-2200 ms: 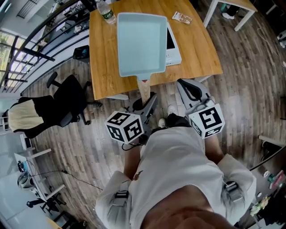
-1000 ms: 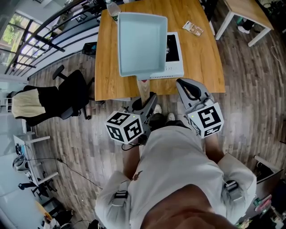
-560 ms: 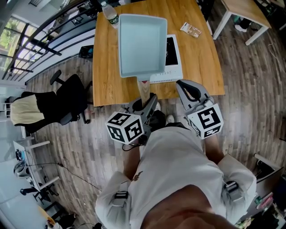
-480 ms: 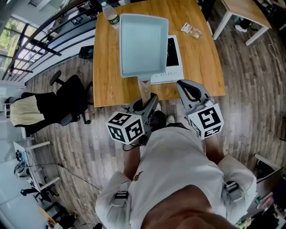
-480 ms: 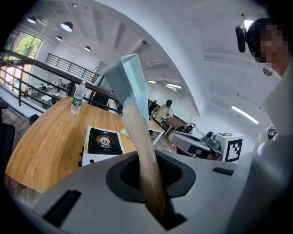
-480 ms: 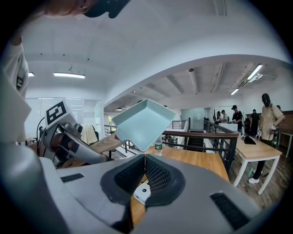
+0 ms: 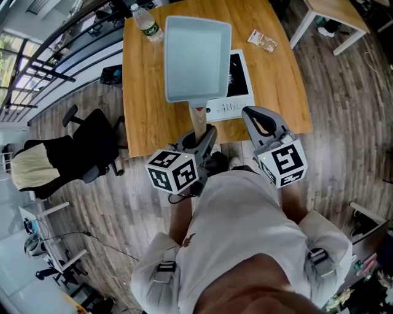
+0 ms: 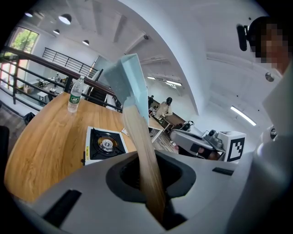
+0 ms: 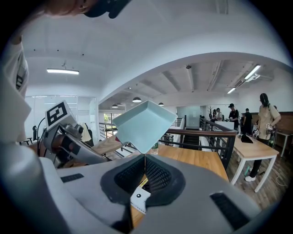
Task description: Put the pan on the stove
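A pale blue square pan (image 7: 196, 58) hangs in the air over the wooden table (image 7: 144, 98), tilted. My left gripper (image 7: 204, 134) is shut on its wooden handle (image 7: 199, 118). In the left gripper view the handle (image 8: 144, 160) runs up from between the jaws to the pan (image 8: 128, 82). The white single-burner stove (image 7: 238, 92) sits on the table, partly hidden under the pan; its burner shows in the left gripper view (image 8: 105, 144). My right gripper (image 7: 261, 119) is beside the pan's handle with its jaws closed together and nothing in them (image 9: 144, 176).
A water bottle (image 7: 146, 23) stands at the table's far left corner and a small packet (image 7: 262, 41) lies at the far right. A black office chair (image 7: 92, 144) is left of the table. Another table (image 7: 319, 12) stands at the right; people (image 9: 268, 114) are near it.
The table and stove have come nearer below the grippers, and more of the stove shows beside the pan. The pan has kept its place relative to the left gripper.
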A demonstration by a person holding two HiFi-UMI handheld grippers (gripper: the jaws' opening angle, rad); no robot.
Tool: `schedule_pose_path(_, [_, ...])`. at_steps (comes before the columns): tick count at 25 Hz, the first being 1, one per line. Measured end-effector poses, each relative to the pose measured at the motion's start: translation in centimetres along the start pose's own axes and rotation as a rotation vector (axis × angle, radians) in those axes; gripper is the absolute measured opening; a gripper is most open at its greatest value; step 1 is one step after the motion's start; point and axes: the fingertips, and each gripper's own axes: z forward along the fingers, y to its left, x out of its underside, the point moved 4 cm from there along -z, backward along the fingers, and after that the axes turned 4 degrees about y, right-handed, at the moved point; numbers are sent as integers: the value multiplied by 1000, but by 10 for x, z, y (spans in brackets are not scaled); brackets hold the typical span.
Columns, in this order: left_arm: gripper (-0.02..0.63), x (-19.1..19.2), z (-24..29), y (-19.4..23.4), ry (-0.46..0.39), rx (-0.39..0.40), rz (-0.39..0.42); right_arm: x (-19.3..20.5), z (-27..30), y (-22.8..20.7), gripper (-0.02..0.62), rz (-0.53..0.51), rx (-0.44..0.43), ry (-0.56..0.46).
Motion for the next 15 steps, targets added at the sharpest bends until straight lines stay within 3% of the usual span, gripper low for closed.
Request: schedule_pose_path(15, [57, -24, 26, 57, 81, 83, -17, -1, 52, -5, 21, 23, 87, 95])
